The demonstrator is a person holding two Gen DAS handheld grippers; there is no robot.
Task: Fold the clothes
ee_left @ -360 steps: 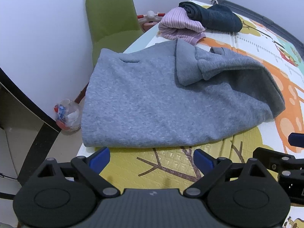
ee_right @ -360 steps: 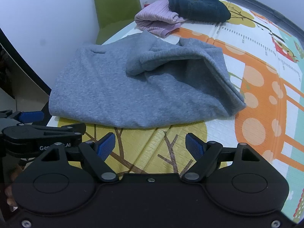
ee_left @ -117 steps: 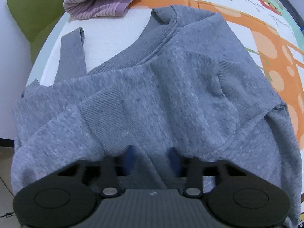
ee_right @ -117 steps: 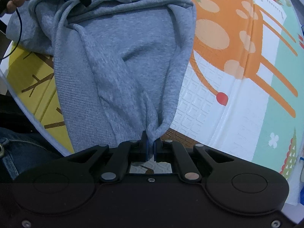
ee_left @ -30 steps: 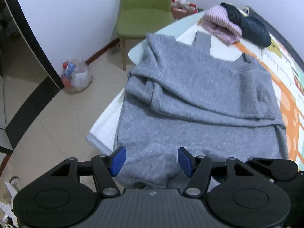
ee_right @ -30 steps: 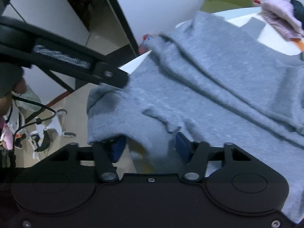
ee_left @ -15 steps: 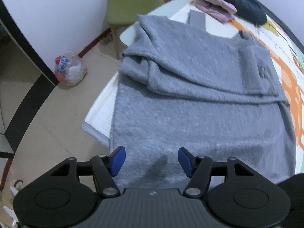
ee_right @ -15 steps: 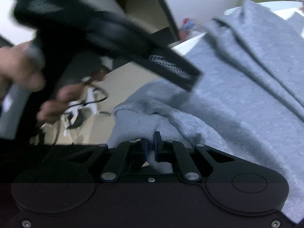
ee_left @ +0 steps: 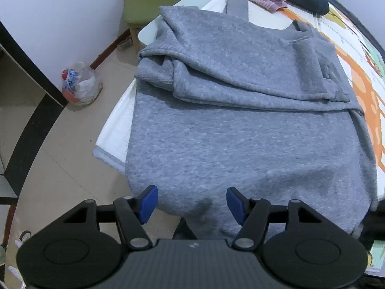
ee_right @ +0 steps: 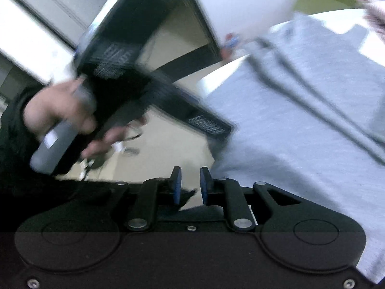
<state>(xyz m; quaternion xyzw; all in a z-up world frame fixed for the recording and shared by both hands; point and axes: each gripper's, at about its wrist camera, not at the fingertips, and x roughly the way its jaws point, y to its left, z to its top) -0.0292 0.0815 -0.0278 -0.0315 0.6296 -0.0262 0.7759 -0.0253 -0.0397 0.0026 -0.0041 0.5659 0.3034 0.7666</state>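
Since the frame a second earlier, the grey sweatshirt (ee_left: 240,125) has been drawn flat: its near hem now hangs over the front edge of the bench (ee_left: 113,134), and the bunched corner is gone. At the left, the left hand-held gripper (ee_left: 190,201) stands wide, its blue pads either side of the hem but not pressing it. At the right, the right hand-held gripper (ee_right: 190,185) shows a narrow gap; its jaws closed, then have just been opening, and nothing lies between them, the sweatshirt edge lying just beside its right finger. The person's hand (ee_right: 60,110) holding the left tool is blurred. Judgement: the hem has been released, spreading is finished, and the next fold needs a fresh grip on the hem.
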